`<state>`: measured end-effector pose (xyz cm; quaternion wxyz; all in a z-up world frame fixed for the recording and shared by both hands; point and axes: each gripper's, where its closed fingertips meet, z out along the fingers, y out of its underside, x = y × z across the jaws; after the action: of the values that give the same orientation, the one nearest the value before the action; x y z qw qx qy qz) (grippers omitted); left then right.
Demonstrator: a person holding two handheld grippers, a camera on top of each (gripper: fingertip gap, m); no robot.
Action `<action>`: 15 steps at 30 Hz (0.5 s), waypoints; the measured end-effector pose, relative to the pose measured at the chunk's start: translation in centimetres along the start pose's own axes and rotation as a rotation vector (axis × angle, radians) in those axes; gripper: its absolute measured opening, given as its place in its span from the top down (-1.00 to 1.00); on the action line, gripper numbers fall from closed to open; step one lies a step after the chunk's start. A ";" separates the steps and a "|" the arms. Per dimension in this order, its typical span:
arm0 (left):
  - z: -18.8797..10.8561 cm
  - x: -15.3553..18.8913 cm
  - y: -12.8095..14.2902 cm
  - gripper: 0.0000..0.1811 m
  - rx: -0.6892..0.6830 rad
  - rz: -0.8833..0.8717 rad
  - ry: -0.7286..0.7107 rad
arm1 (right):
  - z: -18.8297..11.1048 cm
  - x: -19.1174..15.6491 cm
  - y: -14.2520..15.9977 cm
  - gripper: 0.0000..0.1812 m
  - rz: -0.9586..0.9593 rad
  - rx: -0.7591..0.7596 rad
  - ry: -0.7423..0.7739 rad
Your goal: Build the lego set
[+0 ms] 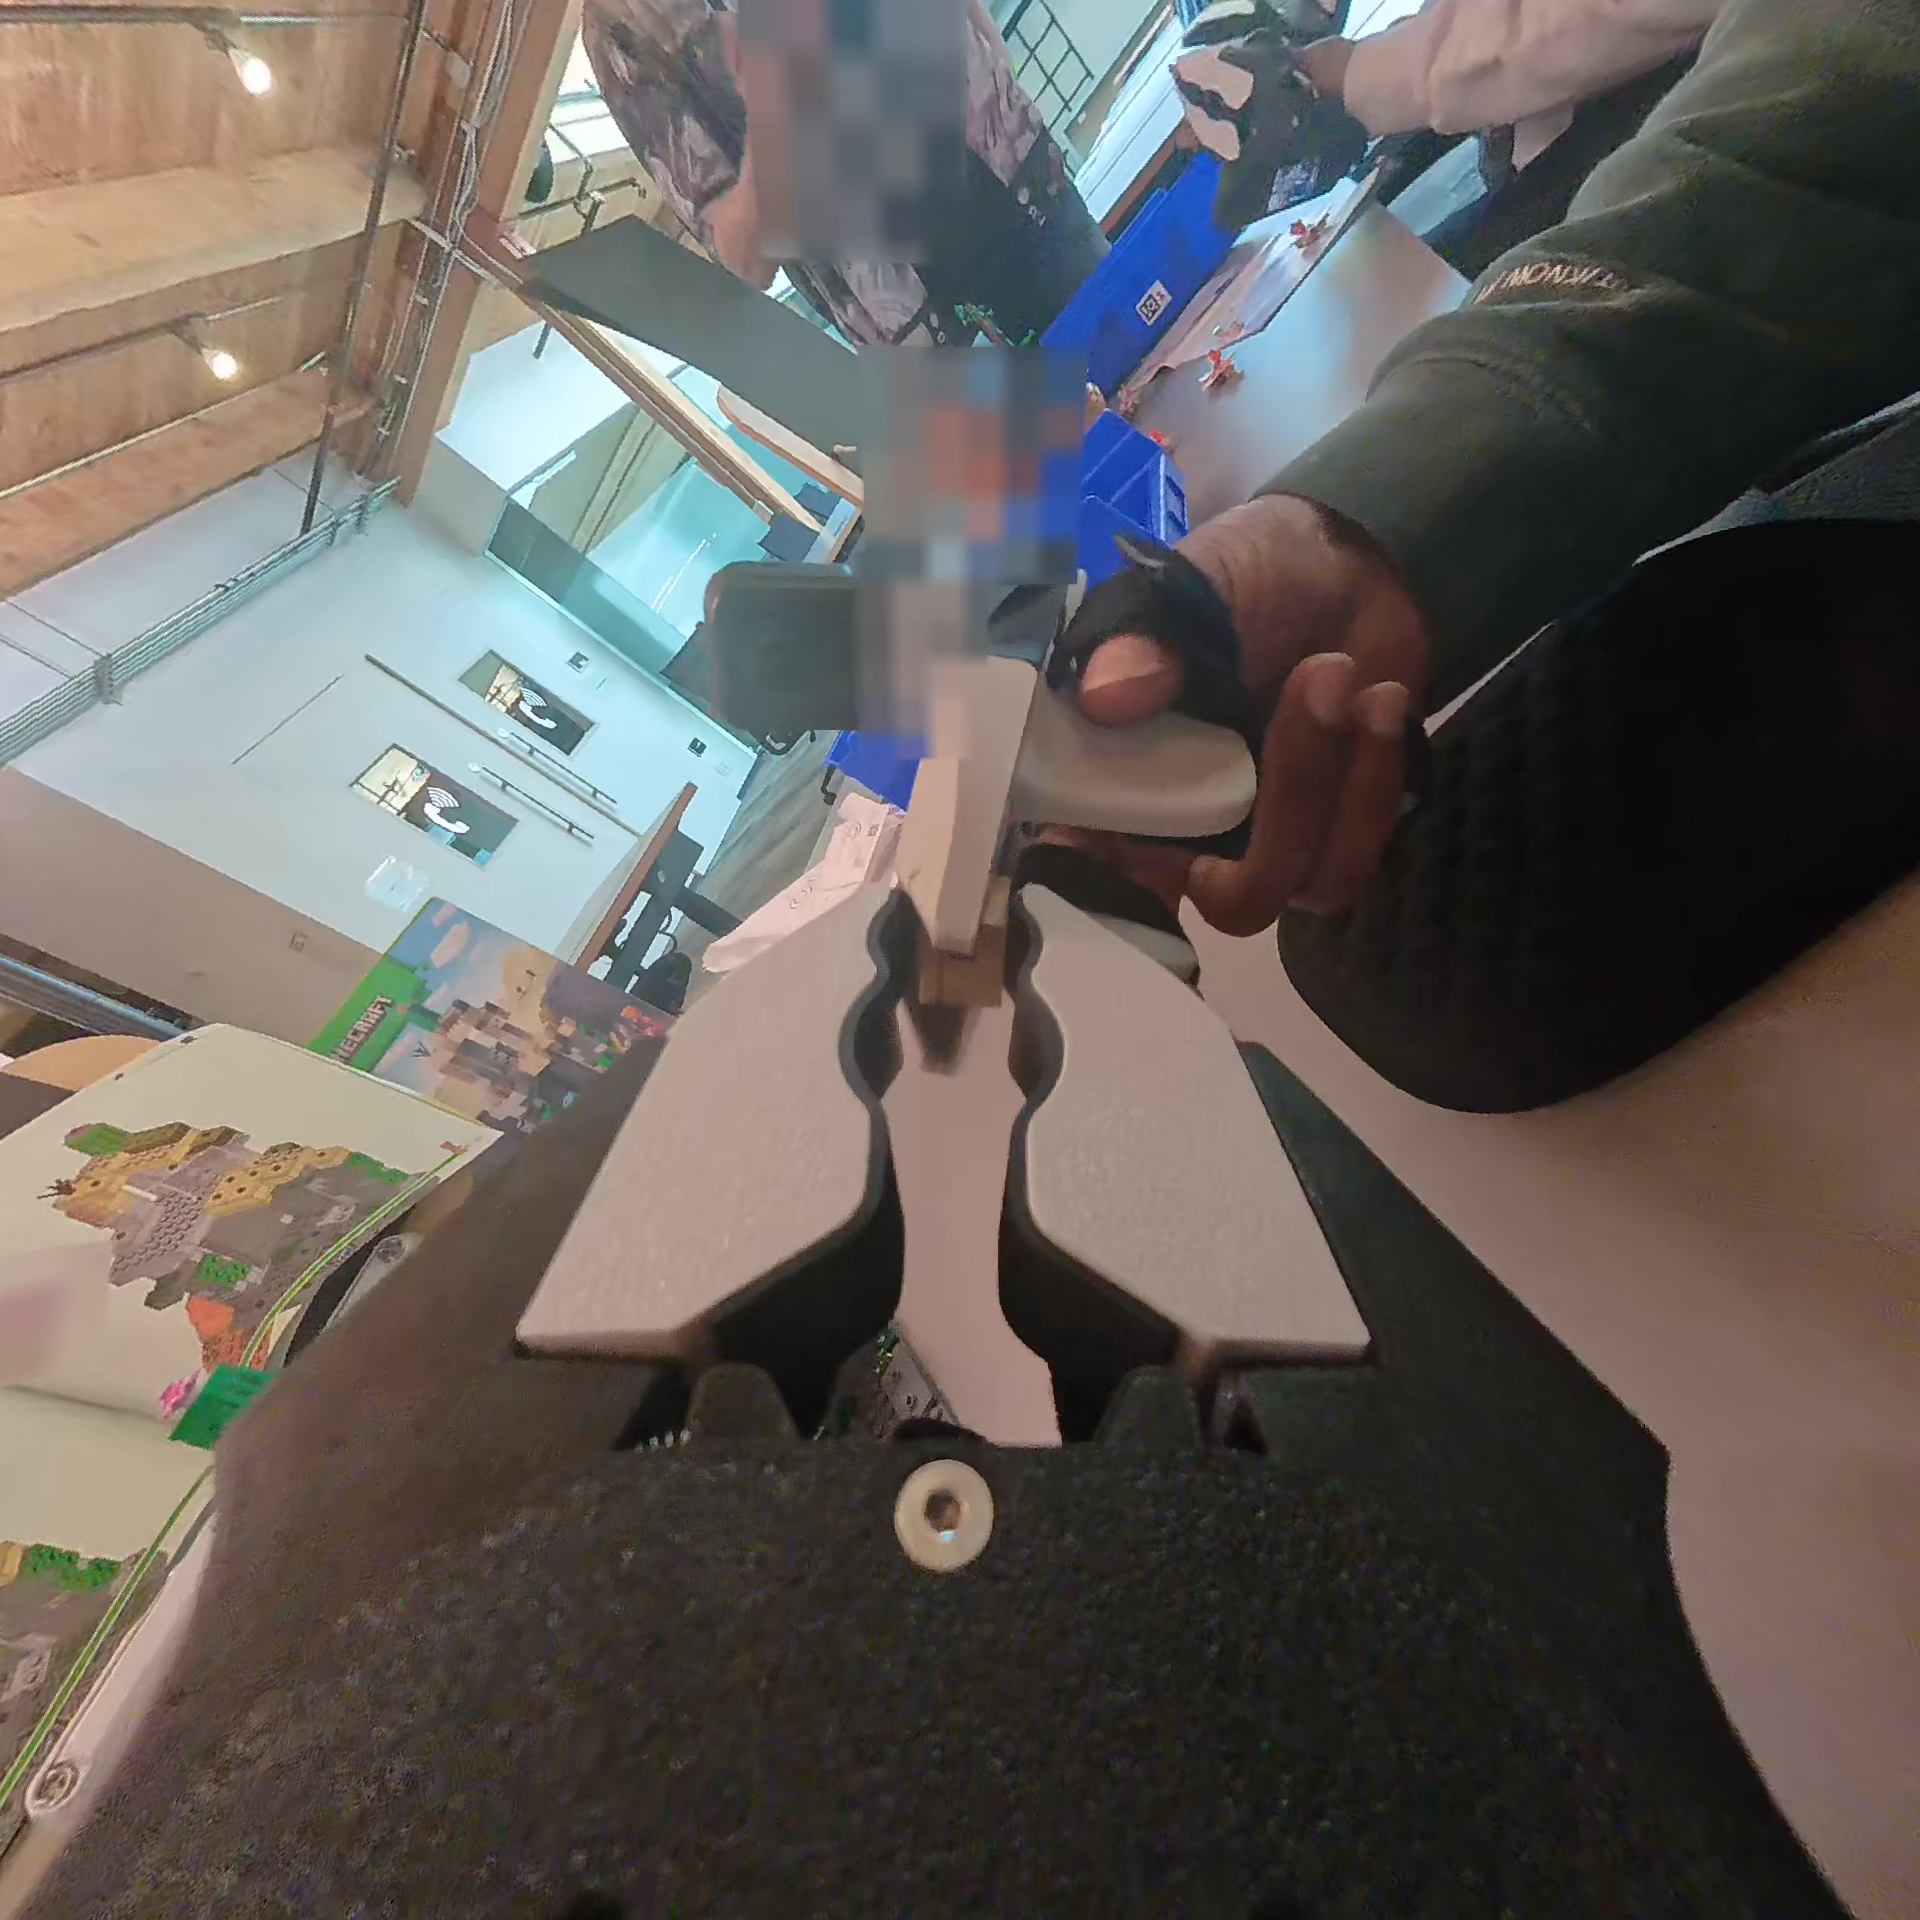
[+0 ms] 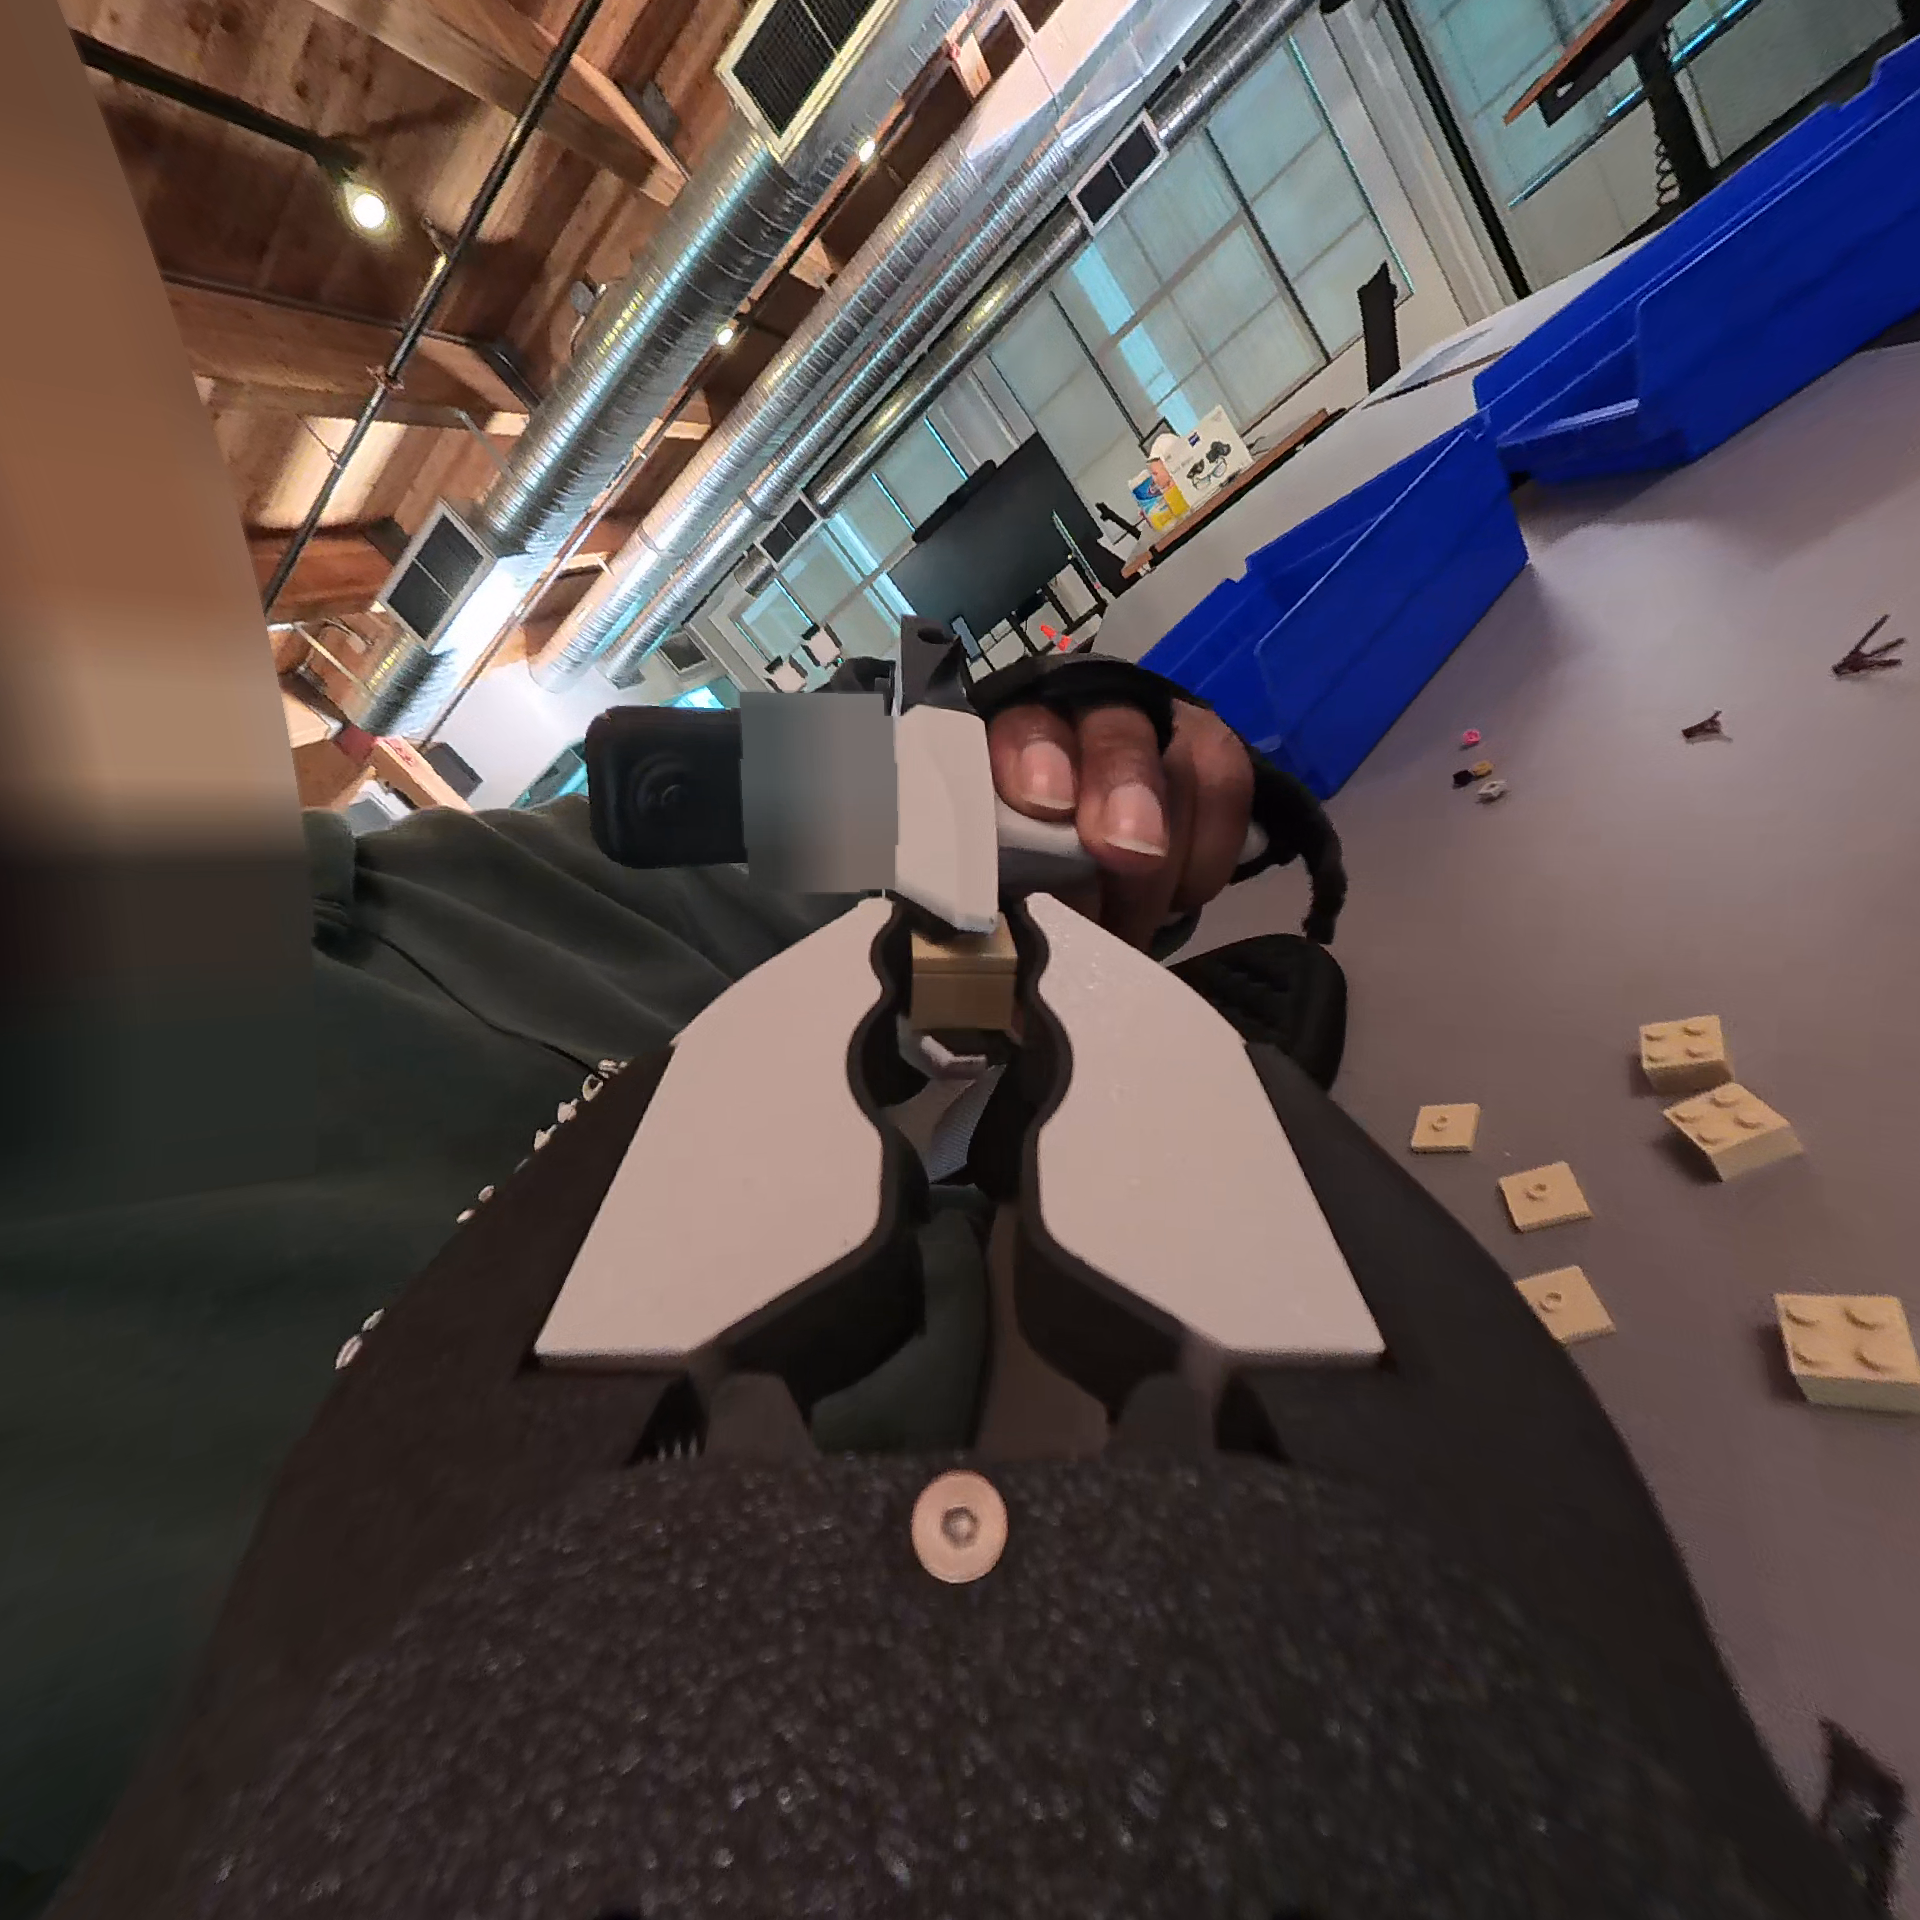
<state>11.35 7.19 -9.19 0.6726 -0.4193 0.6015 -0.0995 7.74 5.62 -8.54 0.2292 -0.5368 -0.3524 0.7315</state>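
Observation:
In the left wrist view my left gripper [image 1: 954, 940] is tilted up off the table, its white fingers closed on a small tan brick [image 1: 961, 982]. My right gripper comes in from the far side, and one of its white fingers [image 1: 956, 831] lies over the same brick. In the right wrist view my right gripper [image 2: 956, 925] is closed on the tan brick [image 2: 961, 977], with the left gripper's finger [image 2: 945, 831] meeting it from above. The two grippers face each other tip to tip in mid-air. I cannot tell whether the tan piece is one brick or two pressed together.
Several loose tan plates and bricks [image 2: 1730, 1127] lie on the grey table [image 2: 1558, 935] at the right, with small dark bits [image 2: 1870, 655] farther off. Blue bins [image 2: 1382, 603] stand behind. An open instruction booklet [image 1: 208, 1195] and the set's box [image 1: 499, 1018] are at the left. The tips of both grippers are at nearly the same place.

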 end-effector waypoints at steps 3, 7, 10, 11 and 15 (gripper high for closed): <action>0.0 -0.2 0.1 0.81 -0.008 -0.018 0.007 | 0.0 0.2 -0.2 0.80 0.025 0.009 -0.006; 0.1 -0.5 0.7 0.80 -0.005 -0.067 -0.010 | 0.0 0.8 -0.6 0.81 0.044 0.031 -0.007; -0.1 -0.5 1.0 0.79 0.004 -0.096 -0.017 | -0.1 1.3 -0.4 0.80 0.012 0.018 0.018; -0.2 -0.4 1.1 0.79 0.005 -0.099 -0.022 | -0.2 1.5 -0.4 0.81 0.016 0.020 0.020; -0.6 -0.6 1.5 0.79 0.004 -0.108 -0.034 | -0.9 2.2 -0.5 0.81 0.061 0.040 0.000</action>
<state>10.14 8.26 -9.72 0.6773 -0.4514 0.5663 -0.1297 7.89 7.77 -9.67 0.2173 -0.5425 -0.3211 0.7452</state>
